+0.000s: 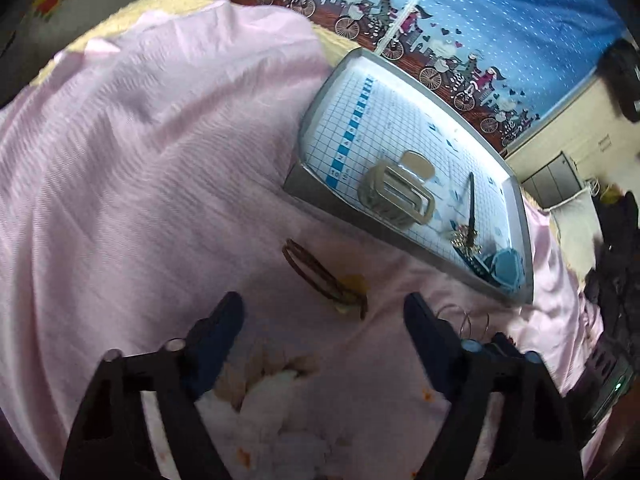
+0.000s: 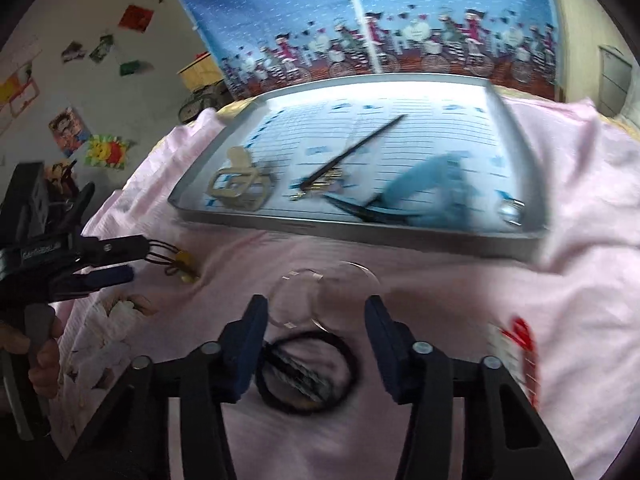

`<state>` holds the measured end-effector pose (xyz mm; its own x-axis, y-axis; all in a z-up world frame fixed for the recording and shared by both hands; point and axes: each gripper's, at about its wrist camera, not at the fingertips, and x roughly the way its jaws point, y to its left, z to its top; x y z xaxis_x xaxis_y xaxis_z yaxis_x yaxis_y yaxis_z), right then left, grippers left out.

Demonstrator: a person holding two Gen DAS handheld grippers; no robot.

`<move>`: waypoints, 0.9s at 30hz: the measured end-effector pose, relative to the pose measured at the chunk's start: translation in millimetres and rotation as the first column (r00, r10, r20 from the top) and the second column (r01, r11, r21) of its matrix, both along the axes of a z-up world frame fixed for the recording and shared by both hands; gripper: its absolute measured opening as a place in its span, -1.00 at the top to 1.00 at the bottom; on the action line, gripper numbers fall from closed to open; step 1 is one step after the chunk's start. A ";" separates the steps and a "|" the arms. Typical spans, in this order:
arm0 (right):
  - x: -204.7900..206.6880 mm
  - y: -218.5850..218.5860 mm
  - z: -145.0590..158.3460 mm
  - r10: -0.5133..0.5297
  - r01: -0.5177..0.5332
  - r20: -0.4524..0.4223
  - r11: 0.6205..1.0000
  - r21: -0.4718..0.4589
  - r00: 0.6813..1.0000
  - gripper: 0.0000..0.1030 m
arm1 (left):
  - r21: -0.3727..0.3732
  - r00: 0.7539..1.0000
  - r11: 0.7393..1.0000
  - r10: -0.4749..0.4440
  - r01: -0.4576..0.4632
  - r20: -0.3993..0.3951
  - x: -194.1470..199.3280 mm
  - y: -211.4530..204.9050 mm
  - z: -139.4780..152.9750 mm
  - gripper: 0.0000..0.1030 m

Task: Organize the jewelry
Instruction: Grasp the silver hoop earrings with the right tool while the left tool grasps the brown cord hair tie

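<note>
Left wrist view: my left claw (image 1: 324, 312) hung with its fingers spread wide above the pink sheet (image 1: 140, 160), gripping nothing. Just ahead of the tips lay a brown hair tie (image 1: 316, 270) with a yellow charm. Two thin wire hoops (image 1: 464, 320) sat beside the right finger. On the grey tray (image 1: 524, 240) beyond: a beige hair clip (image 1: 396, 192), a dark hair stick (image 1: 471, 204), something blue in the near corner.

Right wrist view: my right claw (image 2: 316, 320) was also apart and empty, over the blurred clear hoops (image 2: 324, 292). A black hair tie (image 2: 306, 372) lay between the fingers, nearer the camera. At left, the other claw reached the brown tie on the sheet. Tray contents blurred.
</note>
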<state>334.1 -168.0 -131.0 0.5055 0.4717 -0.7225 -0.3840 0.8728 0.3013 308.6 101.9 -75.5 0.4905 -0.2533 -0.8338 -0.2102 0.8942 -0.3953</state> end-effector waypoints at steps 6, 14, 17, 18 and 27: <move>7.4 28.0 -9.1 0.049 -0.048 0.010 0.995 -0.086 0.999 0.36 | -0.132 1.000 0.991 0.012 -0.016 -0.028 8.4 12.9 -8.3 -0.05; 15.0 23.7 -20.3 -0.002 0.000 -0.016 0.997 -0.083 1.000 0.66 | -0.188 0.999 0.981 0.037 -0.041 -0.022 15.5 25.2 -18.4 0.78; 15.9 24.5 -21.8 0.015 -0.018 -0.032 0.997 -0.079 0.999 0.75 | -0.187 1.000 0.982 0.017 -0.018 -0.004 15.8 22.5 -16.2 0.92; 15.5 25.2 -22.0 0.021 -0.024 -0.036 0.997 -0.076 0.999 0.80 | -0.185 1.000 0.983 0.008 -0.006 0.011 15.7 20.6 -14.3 0.96; 6.9 25.2 -7.9 0.069 -0.069 0.022 0.998 -0.008 0.997 0.91 | -0.084 0.981 0.987 -0.124 0.138 0.148 12.9 -14.6 10.4 0.99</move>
<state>341.0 -142.8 -138.9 0.4878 0.5006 -0.7152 -0.4498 0.8462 0.2856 321.5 87.3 -65.1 0.5594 -0.3964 -0.7280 -0.0294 0.8682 -0.4954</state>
